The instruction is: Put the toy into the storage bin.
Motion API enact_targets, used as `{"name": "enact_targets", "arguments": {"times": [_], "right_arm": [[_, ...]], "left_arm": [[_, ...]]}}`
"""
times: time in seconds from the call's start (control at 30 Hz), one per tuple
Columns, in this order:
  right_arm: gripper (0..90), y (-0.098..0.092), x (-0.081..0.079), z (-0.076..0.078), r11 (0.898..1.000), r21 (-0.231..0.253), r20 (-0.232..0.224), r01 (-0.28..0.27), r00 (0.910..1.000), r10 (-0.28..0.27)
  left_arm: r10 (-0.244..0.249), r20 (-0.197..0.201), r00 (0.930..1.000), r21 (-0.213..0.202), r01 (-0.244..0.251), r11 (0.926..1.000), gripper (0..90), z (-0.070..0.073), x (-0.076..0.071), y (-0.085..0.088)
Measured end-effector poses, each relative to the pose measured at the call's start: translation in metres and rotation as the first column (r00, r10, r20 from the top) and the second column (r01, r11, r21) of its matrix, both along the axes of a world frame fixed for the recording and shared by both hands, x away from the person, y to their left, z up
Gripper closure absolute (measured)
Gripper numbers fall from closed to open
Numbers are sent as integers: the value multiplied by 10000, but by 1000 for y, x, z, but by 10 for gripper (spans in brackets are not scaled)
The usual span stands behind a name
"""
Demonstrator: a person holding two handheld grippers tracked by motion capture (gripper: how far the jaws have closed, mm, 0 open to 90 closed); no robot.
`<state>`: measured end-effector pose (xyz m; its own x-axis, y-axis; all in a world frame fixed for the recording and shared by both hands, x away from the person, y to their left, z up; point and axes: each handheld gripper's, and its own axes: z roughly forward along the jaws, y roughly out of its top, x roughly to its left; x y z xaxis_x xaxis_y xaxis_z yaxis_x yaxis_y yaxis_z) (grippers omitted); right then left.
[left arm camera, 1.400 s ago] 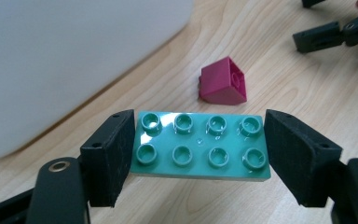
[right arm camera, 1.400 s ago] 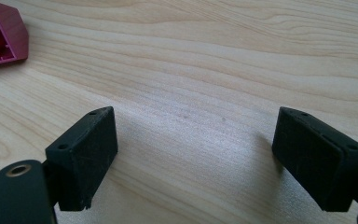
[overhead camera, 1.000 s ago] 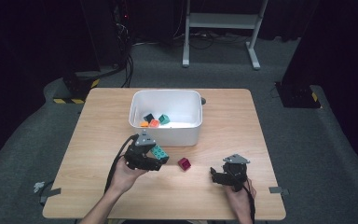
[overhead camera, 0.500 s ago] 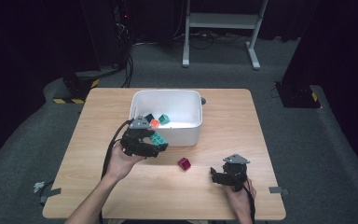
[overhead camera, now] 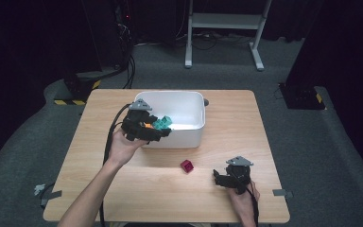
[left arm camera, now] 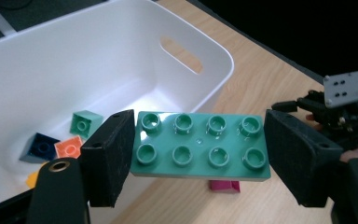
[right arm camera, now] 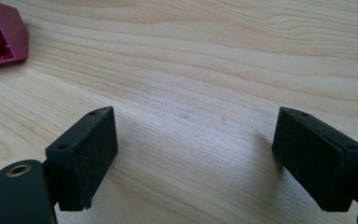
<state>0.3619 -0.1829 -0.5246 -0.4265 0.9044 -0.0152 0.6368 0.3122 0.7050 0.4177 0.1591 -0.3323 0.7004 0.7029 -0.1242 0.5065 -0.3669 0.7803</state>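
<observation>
**Green brick carried to the bin's edge, one magenta brick left on the wood**

The worktop (overhead camera: pixel 264 123) is a pale wooden surface, and it carries little, so what remains to be cleared is easy to read. Toward its far side stands the white bin (overhead camera: pixel 196 127), open-topped with a slot handle in its end wall; it sits within reach of both hands, which suits it as the collecting point. Inside it, in the left gripper view, lie a small green brick (left arm camera: pixel 85 123), a dark blue brick (left arm camera: pixel 39 147) and an orange brick (left arm camera: pixel 68 147), loosely heaped in one corner as dropped pieces would be.

The left gripper (overhead camera: pixel 163 128) hangs at the bin's near left corner, raised above the rim. Its jaws stand wide yet are closed on the long green brick (left arm camera: pixel 199 145), pressing its two short ends, studs facing the camera. Gripping it lengthwise keeps it level and, I judge, lets it fall cleanly once the jaws part over the bin.

The right gripper (overhead camera: pixel 223 178) rests low near the front right of the worktop, jaws spread wide with nothing between them but bare wood, seemingly waiting its turn.

The magenta brick (overhead camera: pixel 186 166) lies on the worktop between the bin and the right gripper, near that gripper and probably the next piece to go.
</observation>
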Motion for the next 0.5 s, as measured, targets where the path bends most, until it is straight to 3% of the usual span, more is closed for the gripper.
{"name": "enact_targets", "arguments": {"times": [0.2,0.5], "right_arm": [[137,0,0,0,10000,1,-4,0,10000,0],[137,0,0,0,10000,2,-2,2,10000,-2]], "left_arm": [[289,6,9996,105,-289,9995,269,5,14,-1],[1010,-209,9947,277,-1004,9946,269,-2,39,-1]]}}
